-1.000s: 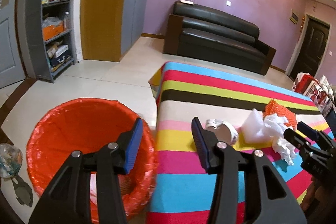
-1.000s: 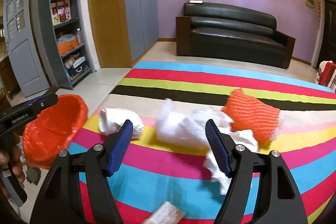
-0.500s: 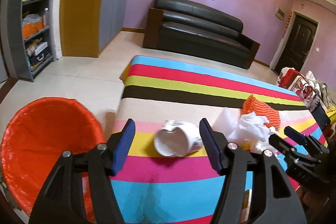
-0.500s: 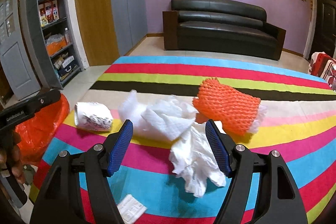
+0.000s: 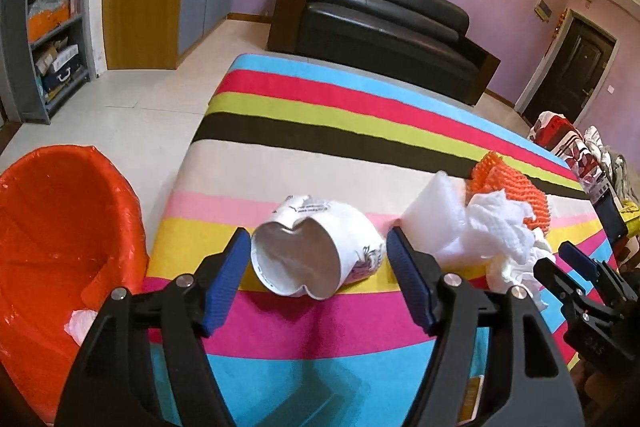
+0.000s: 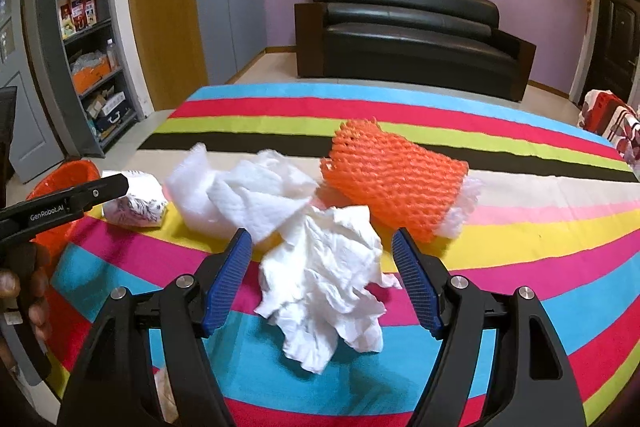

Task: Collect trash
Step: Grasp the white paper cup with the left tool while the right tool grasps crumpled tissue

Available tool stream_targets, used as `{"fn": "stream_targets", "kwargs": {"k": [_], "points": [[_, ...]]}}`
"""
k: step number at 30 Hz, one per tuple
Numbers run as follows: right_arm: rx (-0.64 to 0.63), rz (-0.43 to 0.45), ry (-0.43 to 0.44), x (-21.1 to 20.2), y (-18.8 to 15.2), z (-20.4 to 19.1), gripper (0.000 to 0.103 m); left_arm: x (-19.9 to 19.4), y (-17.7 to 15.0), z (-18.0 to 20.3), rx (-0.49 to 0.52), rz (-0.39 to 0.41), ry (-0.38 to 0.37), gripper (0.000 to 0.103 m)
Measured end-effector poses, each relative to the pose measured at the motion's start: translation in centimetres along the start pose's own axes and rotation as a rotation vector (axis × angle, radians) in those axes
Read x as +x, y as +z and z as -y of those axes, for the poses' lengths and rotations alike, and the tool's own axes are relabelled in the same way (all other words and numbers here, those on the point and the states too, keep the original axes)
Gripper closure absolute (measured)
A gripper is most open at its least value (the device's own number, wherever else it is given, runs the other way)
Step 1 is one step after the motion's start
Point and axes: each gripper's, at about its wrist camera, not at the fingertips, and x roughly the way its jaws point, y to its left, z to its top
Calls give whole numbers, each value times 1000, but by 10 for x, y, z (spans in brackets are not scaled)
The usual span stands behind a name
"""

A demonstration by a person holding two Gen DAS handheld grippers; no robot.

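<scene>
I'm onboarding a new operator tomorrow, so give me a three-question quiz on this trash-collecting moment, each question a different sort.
1. True or false: the left claw is shut on the crushed paper cup.
2. Multiple choice: what lies between the fingers of the right claw? A) the orange foam net B) a crumpled white tissue C) a glass bottle
3. Fill in: the bin lined with an orange bag stands on the floor to the ____ of the striped table, seen from the left wrist.

Key: 1 false, the claw is open, a finger on either side of the cup. 2 B. 3 left.
</scene>
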Motion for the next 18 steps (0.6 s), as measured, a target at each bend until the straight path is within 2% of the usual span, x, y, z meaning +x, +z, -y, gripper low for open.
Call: {"fn": "stream_targets", "kwargs": {"k": [8, 13, 18], "points": [[-14, -48, -1, 12, -9, 1, 32, 7, -2, 6, 24, -15, 8, 39], [-6, -74, 0, 18, -9, 1, 32, 4, -2, 11, 58, -8, 19, 48], [-1, -90, 6, 22, -11, 1, 34, 3, -3, 12, 65, -21, -7, 48]]}}
